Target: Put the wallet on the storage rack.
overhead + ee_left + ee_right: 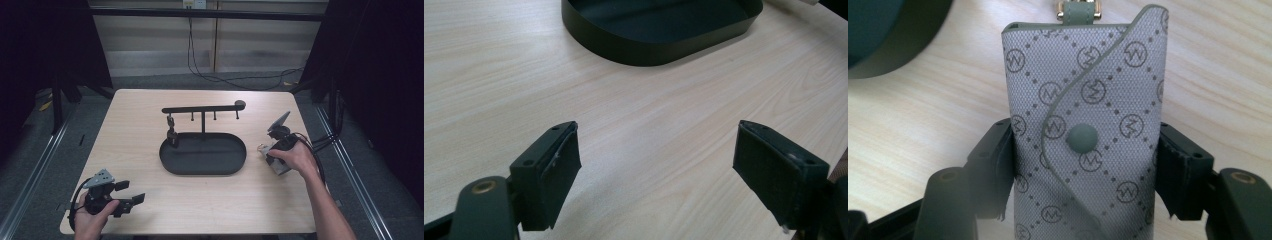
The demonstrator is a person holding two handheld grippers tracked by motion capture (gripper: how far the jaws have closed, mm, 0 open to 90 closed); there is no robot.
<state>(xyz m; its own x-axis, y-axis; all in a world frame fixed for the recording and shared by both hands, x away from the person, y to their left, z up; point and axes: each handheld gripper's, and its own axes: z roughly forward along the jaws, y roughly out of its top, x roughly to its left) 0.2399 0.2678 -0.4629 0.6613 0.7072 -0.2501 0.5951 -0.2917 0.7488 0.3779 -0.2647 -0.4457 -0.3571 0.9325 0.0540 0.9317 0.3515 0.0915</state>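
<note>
Resting low at the table's [150,210] near left corner, the left gripper [131,199] has its jaws spread wide with nothing between them. Toward the right edge, the right gripper [1085,170] clamps one grey patterned key case [1088,125] by its two sides, above the wood. Farther in, one black oval tray [202,155] carries one hook rack [202,108], with one small item [172,132] hanging at its left.

Both hand-held grippers matte black. Left gripper [131,196]: grey three-cornered plate [100,178] with small holes on top, black cable looping behind. Its jaws are blocky, with flat dark pads [560,167], recessed screw holes and a brass-coloured pivot bushing [484,187]. Right gripper [264,151]: same build, bundle of black cables [315,145] trailing off. Forearms bare, no sleeves.
</note>
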